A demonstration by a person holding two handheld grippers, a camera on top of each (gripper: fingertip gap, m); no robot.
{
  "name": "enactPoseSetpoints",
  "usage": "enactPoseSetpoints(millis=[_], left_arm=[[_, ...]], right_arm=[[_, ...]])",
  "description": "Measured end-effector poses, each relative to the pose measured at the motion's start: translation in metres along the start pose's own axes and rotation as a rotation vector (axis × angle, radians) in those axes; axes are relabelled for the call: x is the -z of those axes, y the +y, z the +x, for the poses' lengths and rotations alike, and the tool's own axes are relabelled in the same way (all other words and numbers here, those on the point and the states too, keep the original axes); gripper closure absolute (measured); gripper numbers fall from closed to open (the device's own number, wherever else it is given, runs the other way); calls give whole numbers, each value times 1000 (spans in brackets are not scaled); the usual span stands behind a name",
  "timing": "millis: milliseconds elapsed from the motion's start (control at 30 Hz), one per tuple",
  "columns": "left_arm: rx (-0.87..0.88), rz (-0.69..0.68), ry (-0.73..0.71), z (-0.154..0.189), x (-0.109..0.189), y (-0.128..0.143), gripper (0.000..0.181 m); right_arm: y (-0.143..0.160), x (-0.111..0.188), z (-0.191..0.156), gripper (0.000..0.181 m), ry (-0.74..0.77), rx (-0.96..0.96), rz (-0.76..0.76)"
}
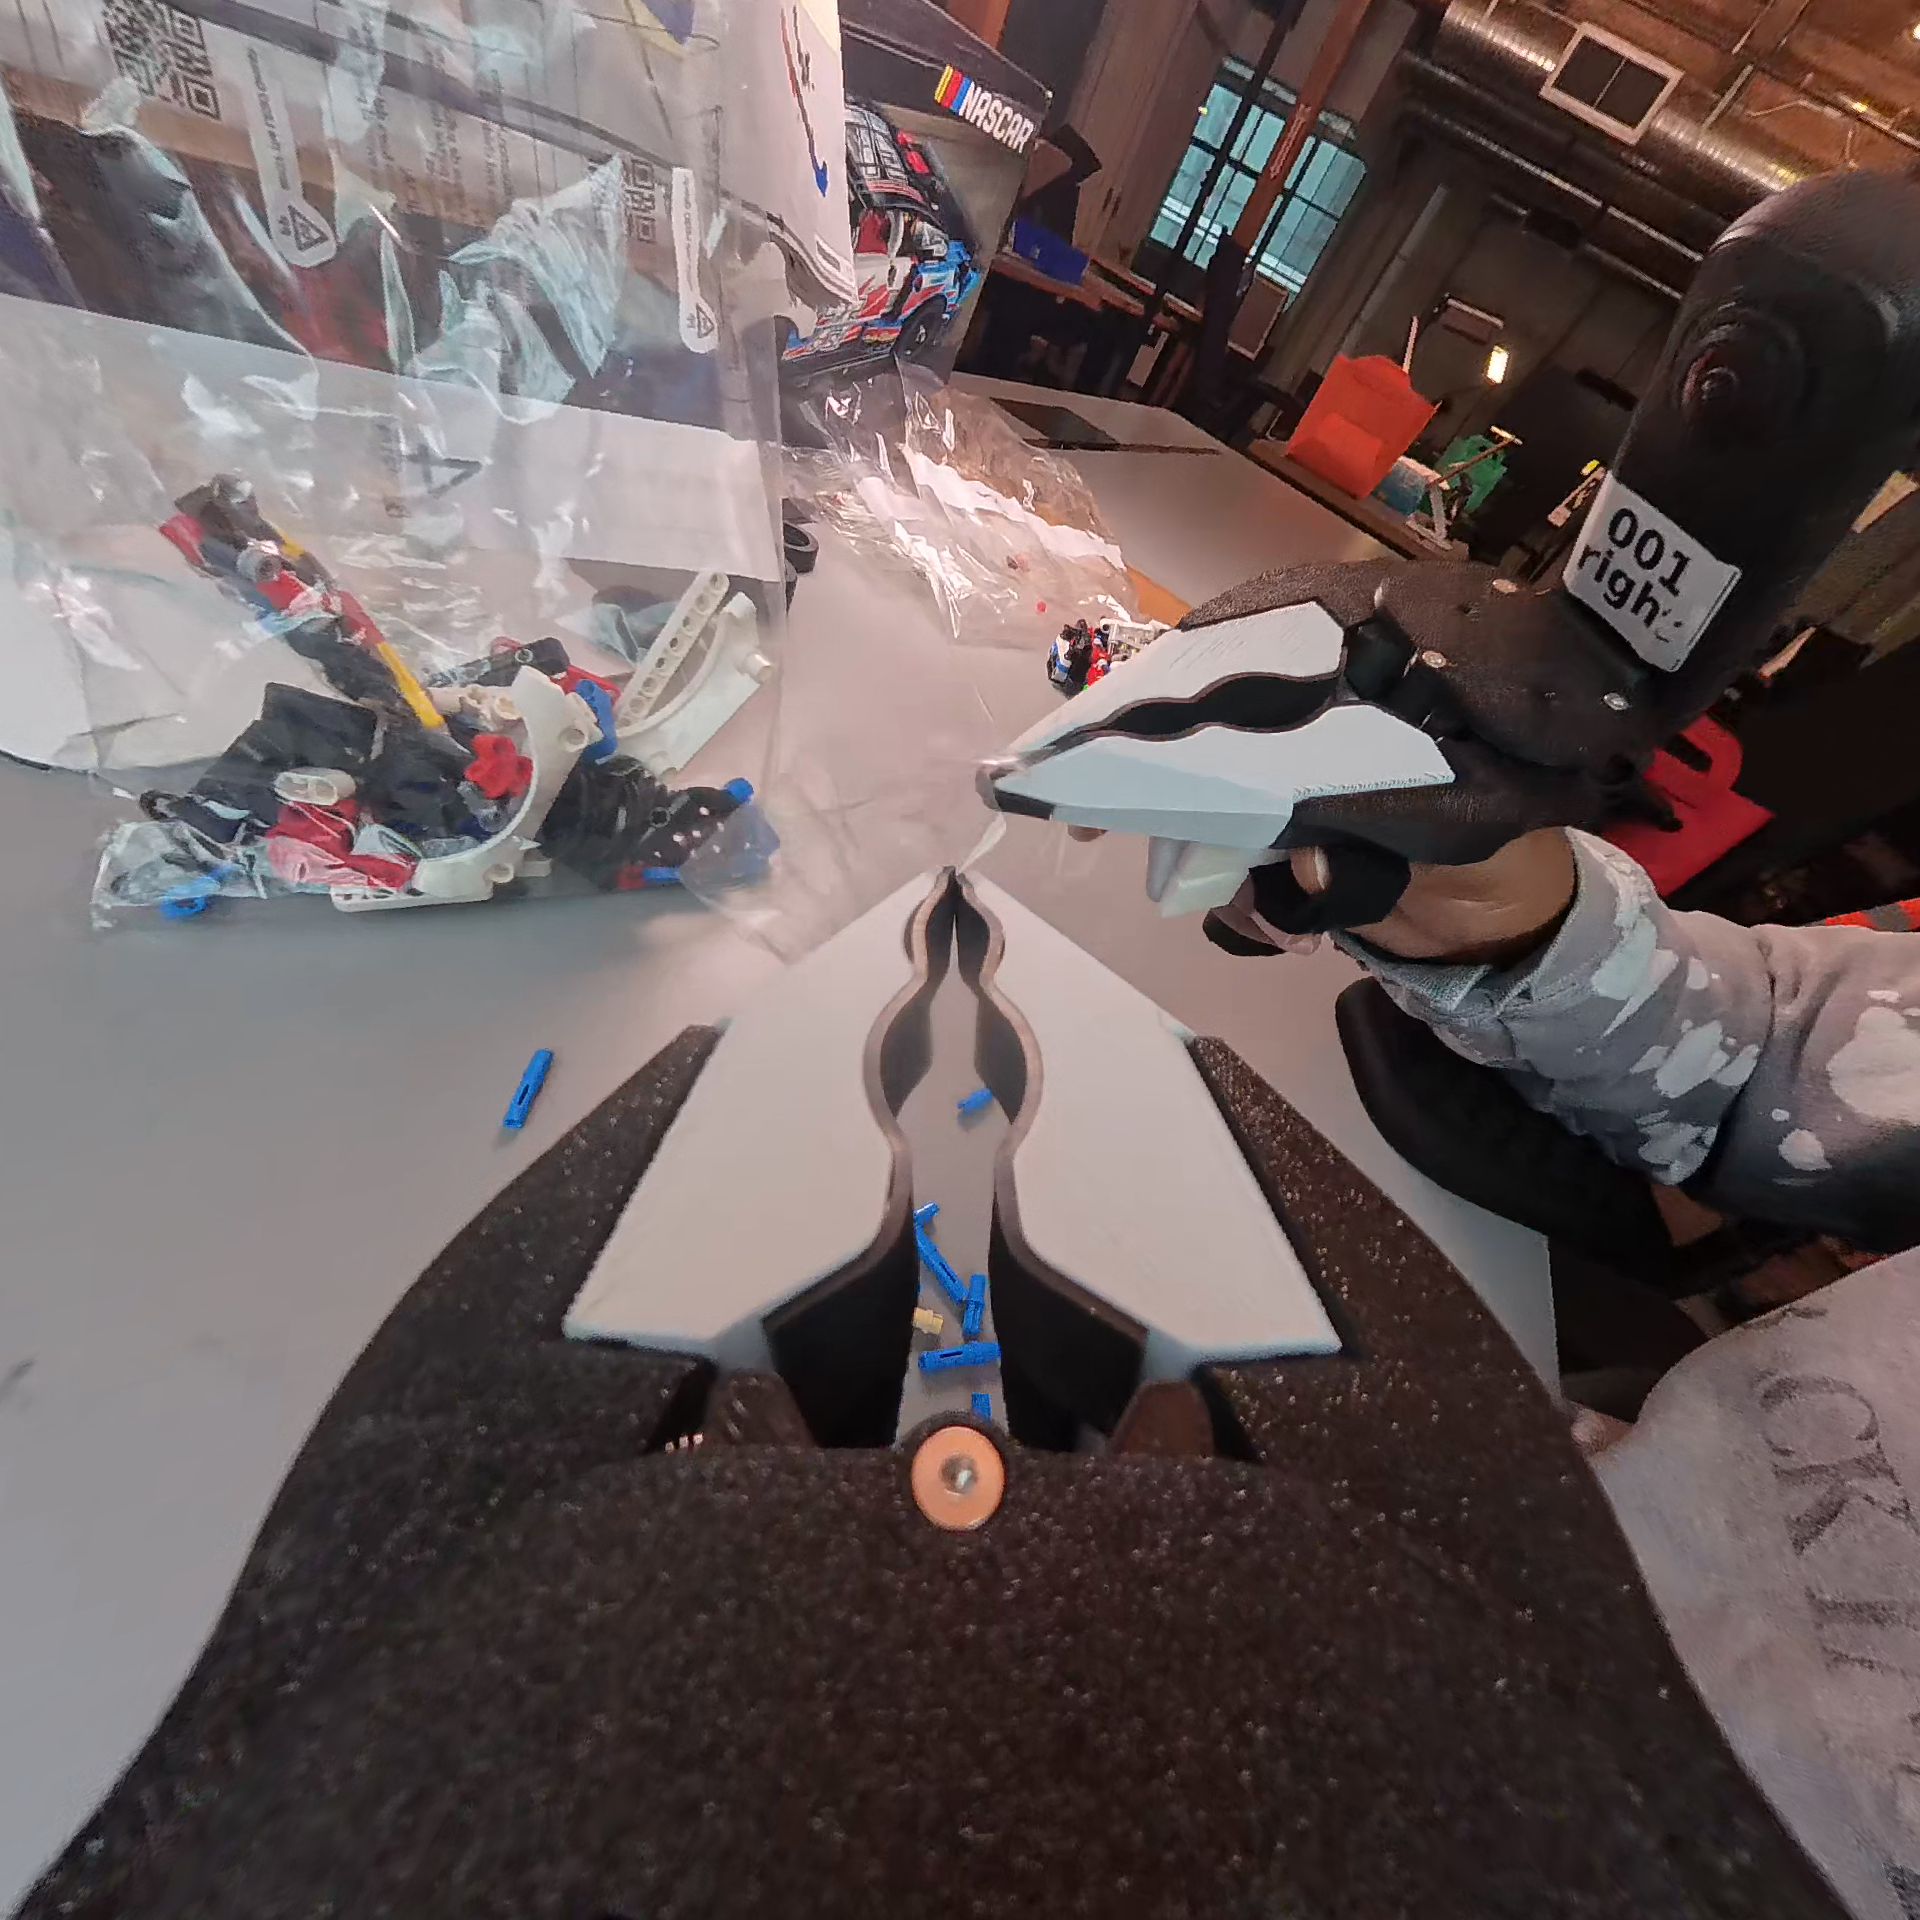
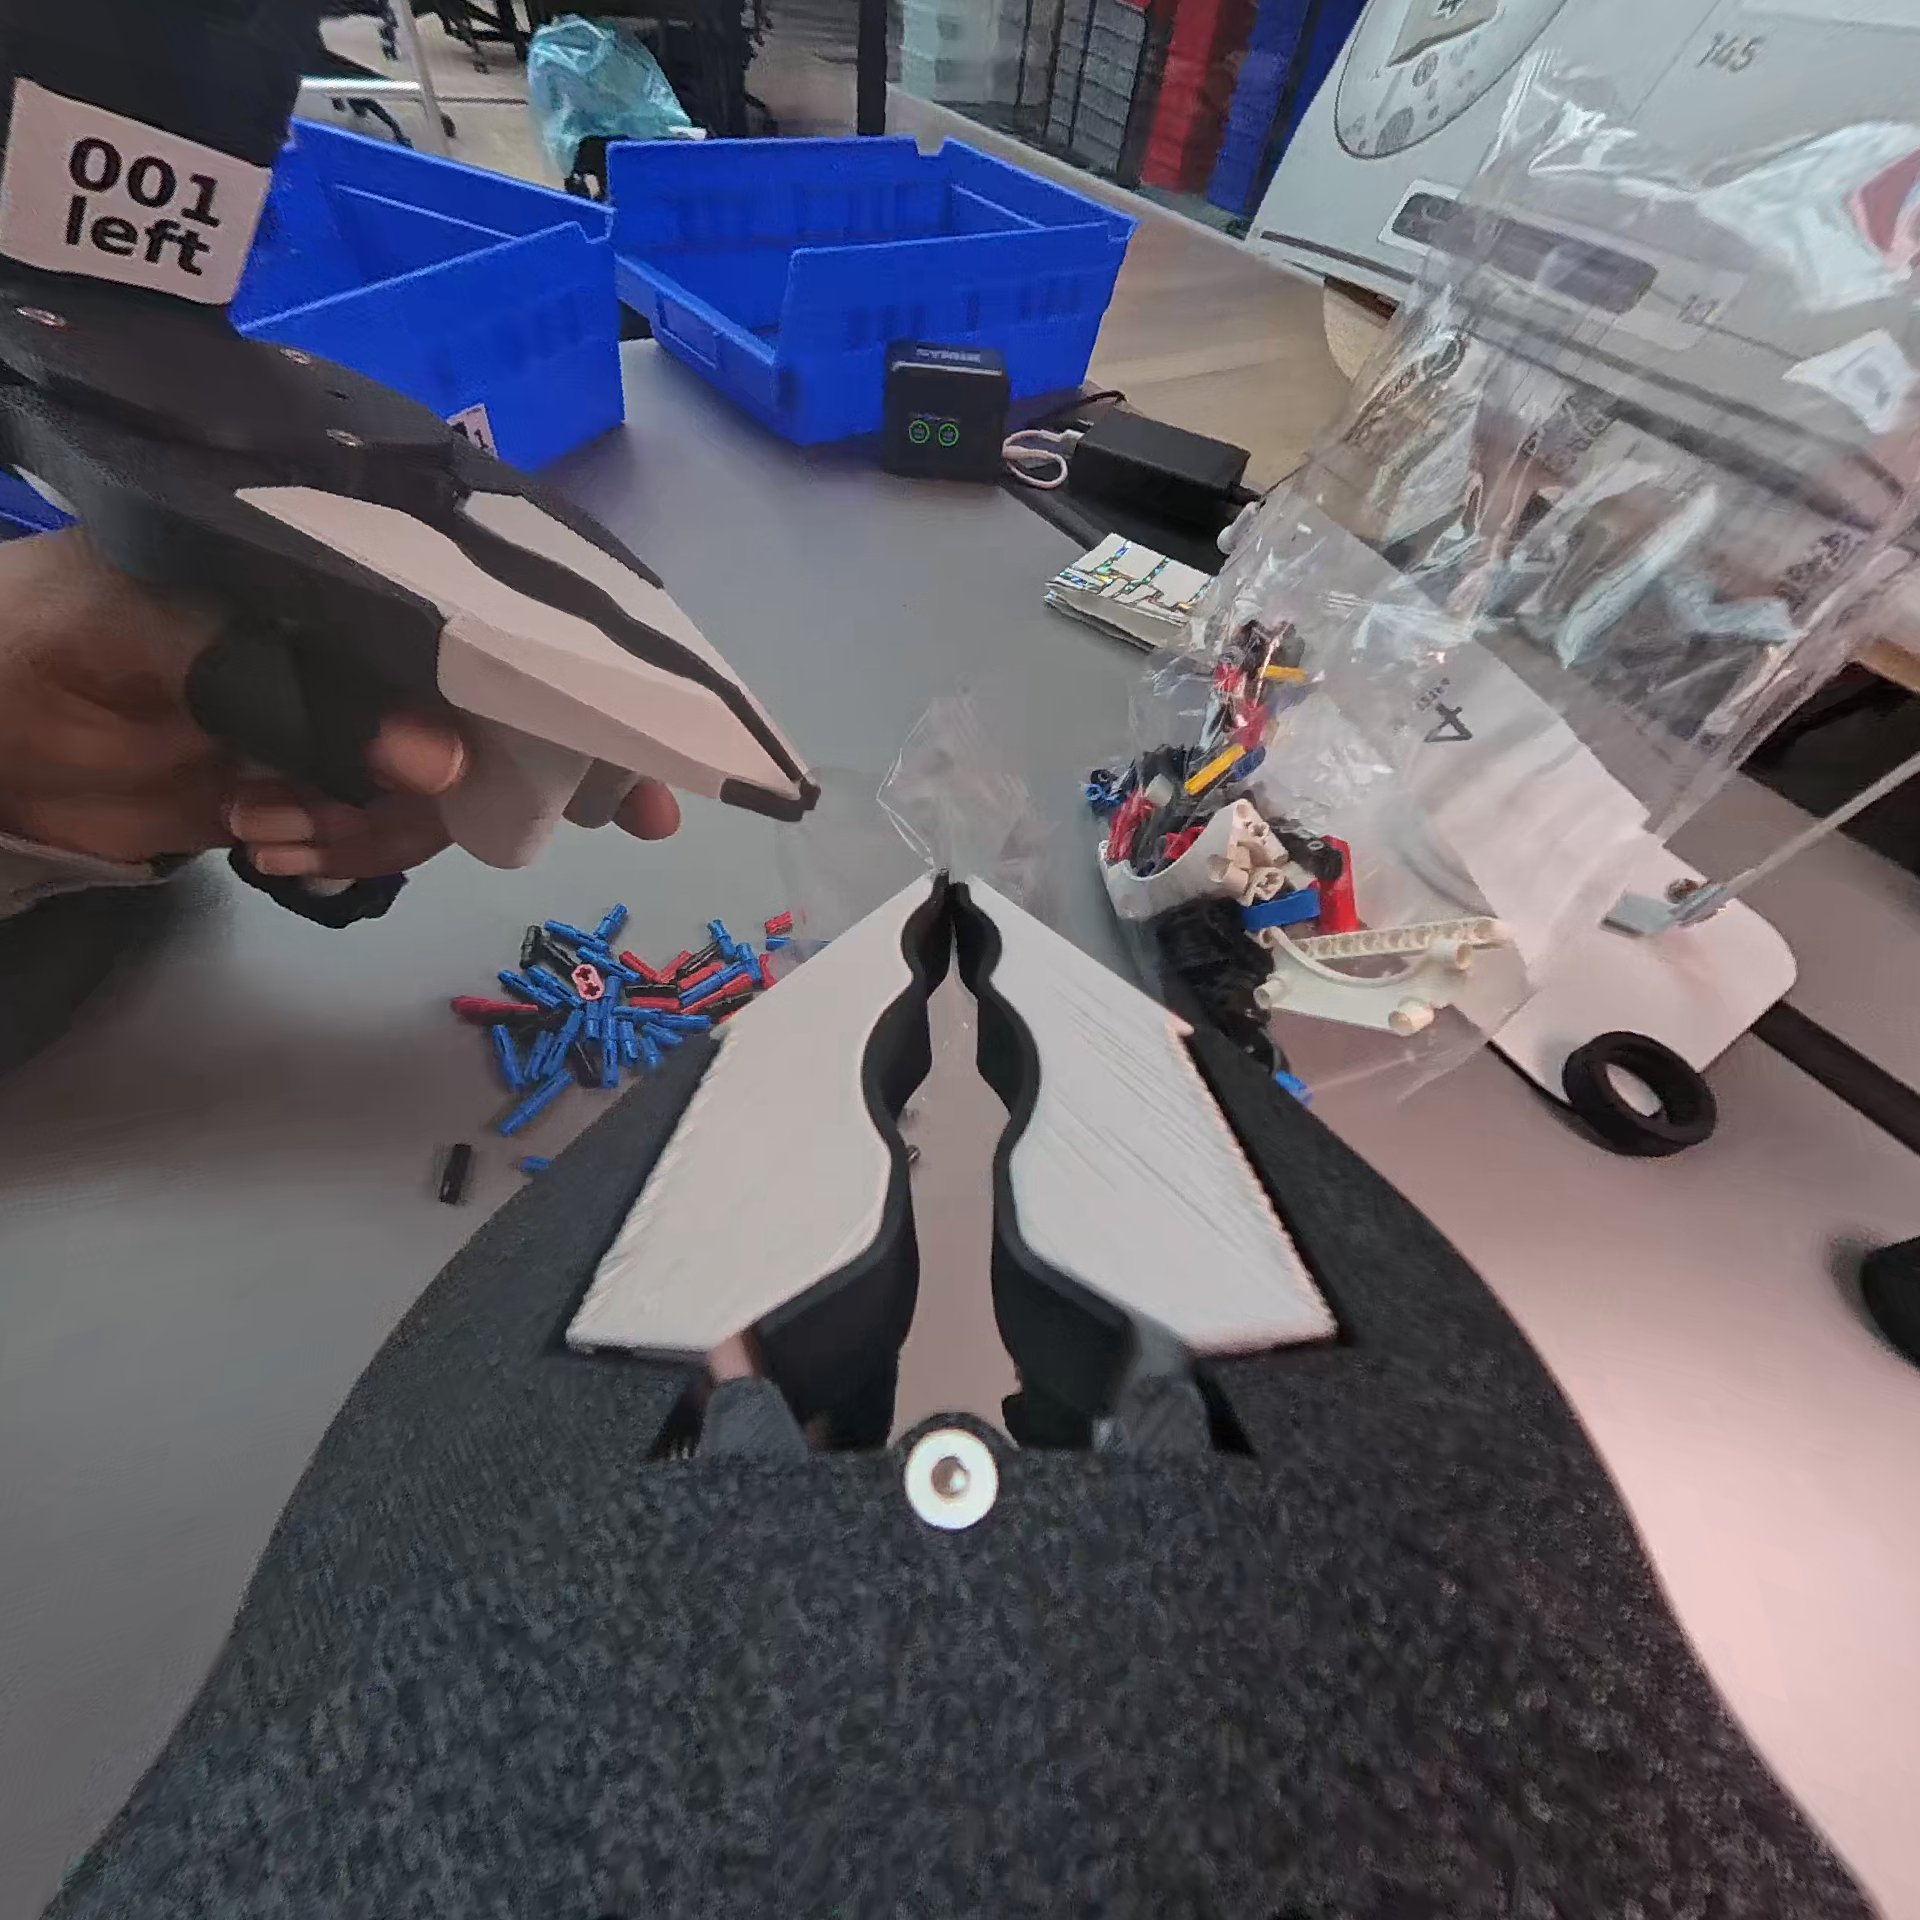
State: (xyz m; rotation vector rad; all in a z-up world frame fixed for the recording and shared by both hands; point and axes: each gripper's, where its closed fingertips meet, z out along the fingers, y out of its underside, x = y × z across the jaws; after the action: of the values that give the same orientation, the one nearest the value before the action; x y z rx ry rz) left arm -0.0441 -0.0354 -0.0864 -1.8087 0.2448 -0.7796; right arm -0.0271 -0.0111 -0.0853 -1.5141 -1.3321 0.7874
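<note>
Clear plastic, a small bag (image 2: 940, 790), is pinched between both our tongs, left (image 1: 951, 883) and right (image 2: 945, 883), above the bench (image 2: 831, 582). Uneven pulling could rip it and scatter more pins (image 2: 603, 997).

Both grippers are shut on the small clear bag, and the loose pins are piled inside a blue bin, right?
Not the bin. The right wrist view shows the loose pins piled on the bare grey table. Both the left gripper and right gripper are shut on the small clear bag.

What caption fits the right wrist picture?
Both grippers pinch a small clear bag above scattered pegs.
</note>
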Motion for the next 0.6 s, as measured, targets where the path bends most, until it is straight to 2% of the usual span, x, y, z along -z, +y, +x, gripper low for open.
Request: enactPoseSetpoints(millis=[200, 467, 600], left_arm=[[71, 33, 32, -3, 5, -4, 181], [103, 34, 1, -11, 9, -3, 181], [196, 78, 7, -15, 13, -9, 181]], right_arm=[[4, 0, 0, 181, -51, -90, -23], [8, 3, 2, 181, -119, -254, -35], [4, 3, 1, 181, -221, -477, 3]])
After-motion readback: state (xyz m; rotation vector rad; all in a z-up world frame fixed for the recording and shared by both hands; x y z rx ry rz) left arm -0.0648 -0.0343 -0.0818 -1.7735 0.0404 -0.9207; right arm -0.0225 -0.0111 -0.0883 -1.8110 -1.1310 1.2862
